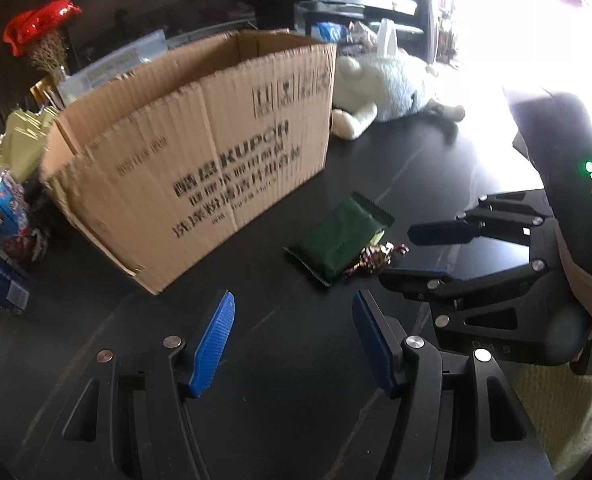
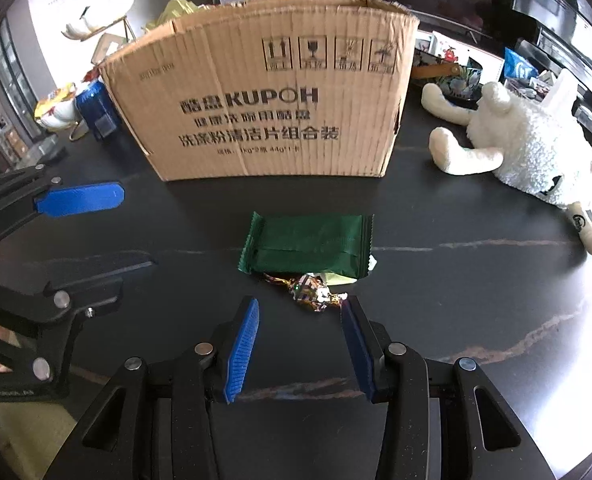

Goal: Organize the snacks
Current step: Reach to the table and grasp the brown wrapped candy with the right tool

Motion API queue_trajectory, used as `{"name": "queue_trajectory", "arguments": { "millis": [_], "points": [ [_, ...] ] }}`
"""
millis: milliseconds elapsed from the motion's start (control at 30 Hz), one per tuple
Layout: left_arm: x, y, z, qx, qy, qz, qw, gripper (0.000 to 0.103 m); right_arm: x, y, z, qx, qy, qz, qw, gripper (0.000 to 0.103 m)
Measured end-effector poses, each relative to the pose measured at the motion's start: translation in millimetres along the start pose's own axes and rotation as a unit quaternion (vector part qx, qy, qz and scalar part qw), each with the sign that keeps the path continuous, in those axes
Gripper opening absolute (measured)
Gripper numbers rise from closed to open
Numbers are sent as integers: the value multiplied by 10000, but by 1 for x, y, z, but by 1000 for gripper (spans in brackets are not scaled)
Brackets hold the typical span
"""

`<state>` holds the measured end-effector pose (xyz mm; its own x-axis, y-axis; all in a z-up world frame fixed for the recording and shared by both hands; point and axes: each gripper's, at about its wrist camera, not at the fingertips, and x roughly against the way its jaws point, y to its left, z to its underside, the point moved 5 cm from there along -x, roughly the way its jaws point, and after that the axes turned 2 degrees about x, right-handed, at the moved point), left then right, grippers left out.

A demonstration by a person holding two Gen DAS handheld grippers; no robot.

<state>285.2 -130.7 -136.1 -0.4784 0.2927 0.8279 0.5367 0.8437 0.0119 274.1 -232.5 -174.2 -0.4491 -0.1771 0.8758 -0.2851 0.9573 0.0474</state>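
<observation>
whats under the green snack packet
A pale wrapper corner pokes out from under the green snack packet, beside a foil-wrapped candy. Whatever else lies beneath is covered.

Each gripper has black linkage arms, silver rivets and ribbed blue pads; a green light glows at 3 o'clock.
</observation>
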Motion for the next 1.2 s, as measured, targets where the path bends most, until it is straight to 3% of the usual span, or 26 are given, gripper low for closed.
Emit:
{"name": "queue_trajectory", "arguments": {
  "millis": [533, 600, 700, 1067, 1200],
  "points": [
    [-27, -1, -4, -350, 244, 275, 9987, 61, -30, 0, -6, 258, 313, 135, 9991, 43],
    [-30, -3, -7, -485, 244, 321, 9980, 61, -29, 1, -5, 267, 286, 151, 9991, 33],
    [-35, -9, -11, -672, 271, 415, 9965, 61, -28, 0, -3, 227, 225, 132, 9994, 31],
    [-55, -25, -16, -1095, 439, 657, 9908, 61, -14, -17, 16, -629, -47, 154, 9979, 27],
    [-61, -32, -23, -1274, 426, 704, 9884, 61, -7, -29, 25, -1281, -133, 229, 9914, 27]
  ]
}}
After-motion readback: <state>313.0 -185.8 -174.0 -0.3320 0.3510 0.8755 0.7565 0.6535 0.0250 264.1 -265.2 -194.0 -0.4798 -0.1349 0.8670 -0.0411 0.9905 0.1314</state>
